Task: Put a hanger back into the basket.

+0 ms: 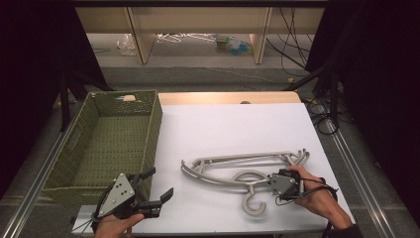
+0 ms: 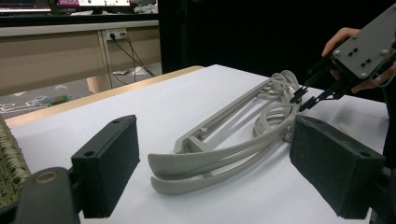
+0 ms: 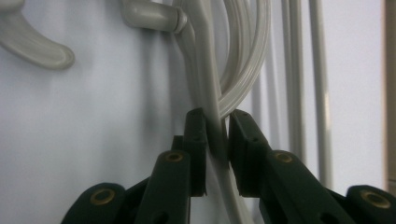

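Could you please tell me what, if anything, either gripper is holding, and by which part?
The right gripper clamps a hanger by its curved arm near the hook; the left gripper holds nothing.

A lab or recording room: black curtains (image 1: 29,74) flank a white-topped bench (image 1: 233,134), loose cables (image 1: 297,44) trail over the floor, and monitors (image 2: 93,3) sit on a desk (image 2: 70,32) behind.

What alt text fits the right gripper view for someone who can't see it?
The right gripper has its black jaws closed on a pale grey bar of the hangers, which lie on the white table. A hanger hook curls at upper left.
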